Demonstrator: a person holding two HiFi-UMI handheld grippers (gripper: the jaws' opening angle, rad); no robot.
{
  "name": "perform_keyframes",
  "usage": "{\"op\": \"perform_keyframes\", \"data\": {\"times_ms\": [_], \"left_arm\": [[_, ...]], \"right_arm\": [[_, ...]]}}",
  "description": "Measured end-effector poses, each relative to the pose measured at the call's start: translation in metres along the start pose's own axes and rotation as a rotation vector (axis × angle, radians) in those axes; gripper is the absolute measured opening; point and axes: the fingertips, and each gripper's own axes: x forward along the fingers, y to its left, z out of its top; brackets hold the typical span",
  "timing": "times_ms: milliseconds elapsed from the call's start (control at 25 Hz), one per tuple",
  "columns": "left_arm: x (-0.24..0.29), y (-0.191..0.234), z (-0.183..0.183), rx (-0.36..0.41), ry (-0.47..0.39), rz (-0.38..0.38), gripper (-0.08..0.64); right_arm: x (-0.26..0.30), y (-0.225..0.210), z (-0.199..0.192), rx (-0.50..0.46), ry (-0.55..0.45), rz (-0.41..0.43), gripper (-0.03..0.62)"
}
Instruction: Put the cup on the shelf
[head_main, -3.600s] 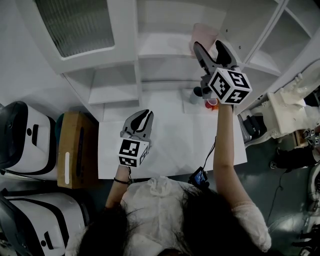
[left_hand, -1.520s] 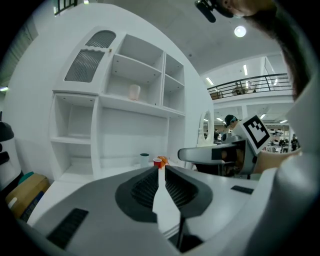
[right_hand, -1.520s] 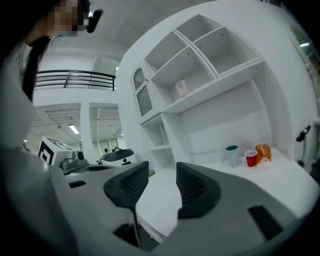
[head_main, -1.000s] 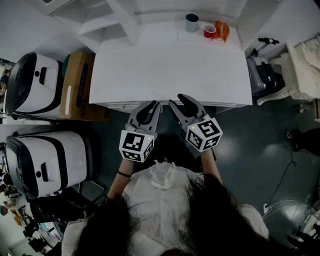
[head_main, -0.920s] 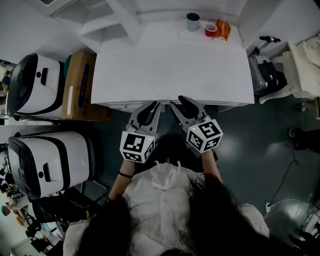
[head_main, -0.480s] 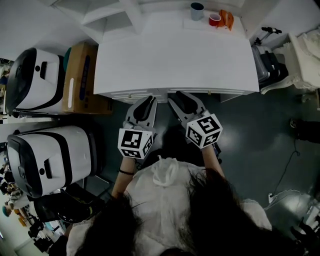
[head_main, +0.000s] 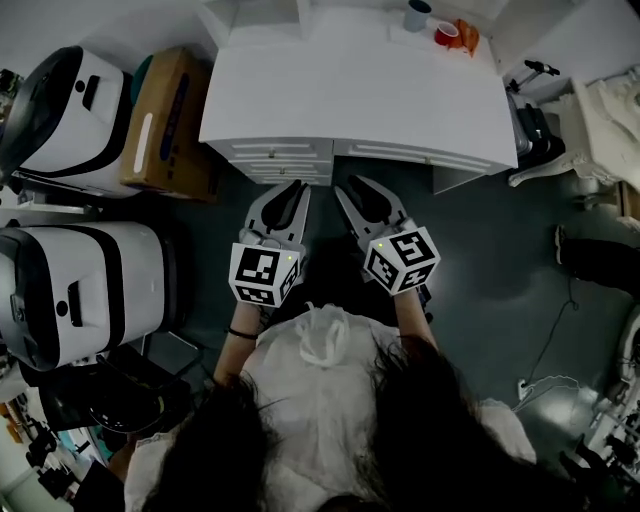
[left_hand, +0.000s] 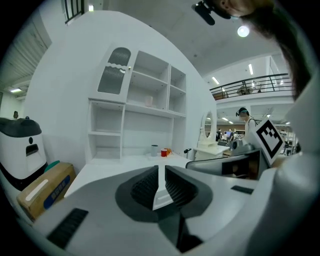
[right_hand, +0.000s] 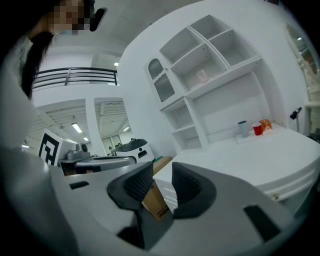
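Fingers (head_main: 268, 208) of the left gripper (head_main: 296, 187) are lying all but pressed together in the head view, pinching nothing, while the right gripper (head_main: 347, 184) is showing a slightly wider gap. Both are hanging side by side over dark floor (head_main: 480, 240), tips just short of the drawer front (head_main: 290, 160) of the desk (head_main: 350, 90). White machines (head_main: 80, 290) and a cardboard box (head_main: 170, 120) are crowding the left; bare floor is lying open on the right.

In the left gripper view the ribbed pads (left_hand: 145, 189) are leaving only a thin slit, with the white desktop showing through it. The cup (left_hand: 148, 101) is standing upright on the shelf (left_hand: 150, 109), in the compartment just right of the arched door (left_hand: 114, 77), well apart from both grippers. It is looking small, pale and plain. A grey cup (left_hand: 154, 150) and a red cup (left_hand: 163, 152) are sitting near the desk's back edge.

In the right gripper view the jaws have just been closing and are standing narrowly spread with nothing between them; the box corner and the desk's edge are showing through the gap. The cup is looking faintly pink here, in that same compartment.
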Motion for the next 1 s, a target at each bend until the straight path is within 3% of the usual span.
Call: {"op": "perform_keyframes", "data": {"times_ms": [400,1000], "left_arm": [[-0.082,-0.001,-0.031,-0.021,-0.012,-0.024,0.052],[-0.114,-0.014,-0.028,-0.022,-0.057,-0.058,0.052]], "right_arm": [[-0.031,0.077,-0.038,-0.025,0.007,-0.035,0.112],[-0.051,0.118,-0.042,-0.101,0.004,-0.039,0.103]]}}
